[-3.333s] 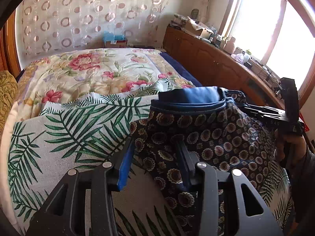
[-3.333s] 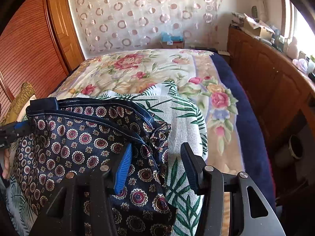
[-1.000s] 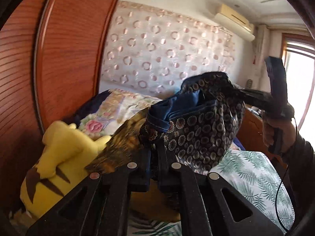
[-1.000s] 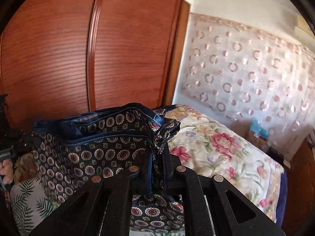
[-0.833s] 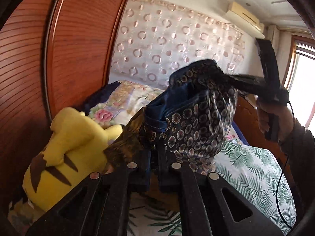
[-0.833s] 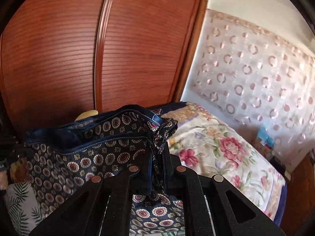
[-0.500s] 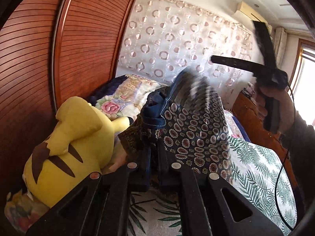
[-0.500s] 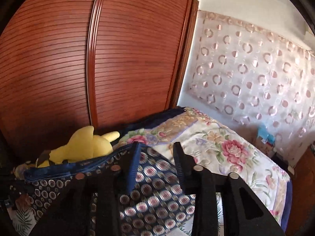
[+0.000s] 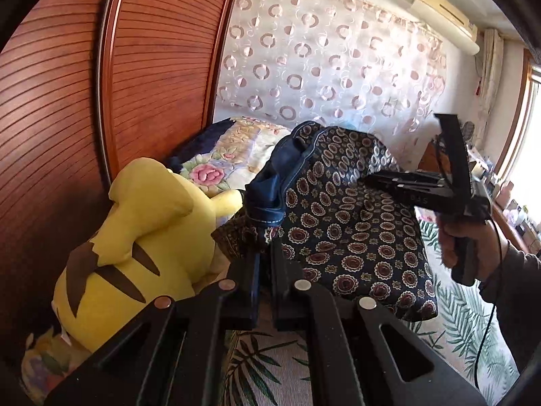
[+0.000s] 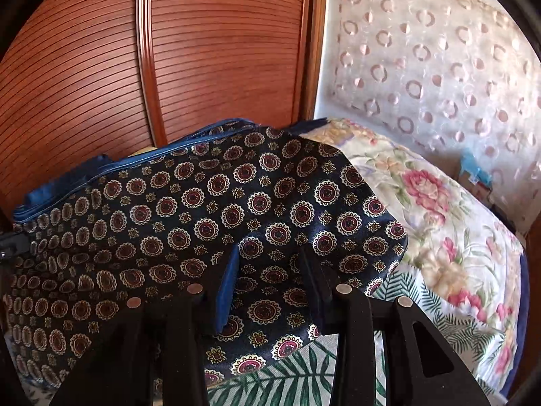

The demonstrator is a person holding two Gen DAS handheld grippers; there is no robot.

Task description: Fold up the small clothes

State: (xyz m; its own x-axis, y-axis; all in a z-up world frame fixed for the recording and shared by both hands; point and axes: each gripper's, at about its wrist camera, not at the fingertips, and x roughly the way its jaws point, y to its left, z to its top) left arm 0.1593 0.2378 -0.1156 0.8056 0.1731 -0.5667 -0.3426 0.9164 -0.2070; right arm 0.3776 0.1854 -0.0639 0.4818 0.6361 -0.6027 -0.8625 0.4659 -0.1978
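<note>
Yellow plush toy (image 9: 135,237) beside patterned shorts (image 9: 351,230)

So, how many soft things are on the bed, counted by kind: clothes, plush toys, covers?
Clothes: 1, the patterned garment, held by the left gripper
Plush toys: 1, the yellow plush
Covers: 2, the floral quilt and the palm-leaf sheet
Total: 4

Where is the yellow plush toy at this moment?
In the left wrist view, the yellow plush toy lies at the left, against the wooden wardrobe door, just left of the patterned shorts held by the left hand-held gripper.
</note>
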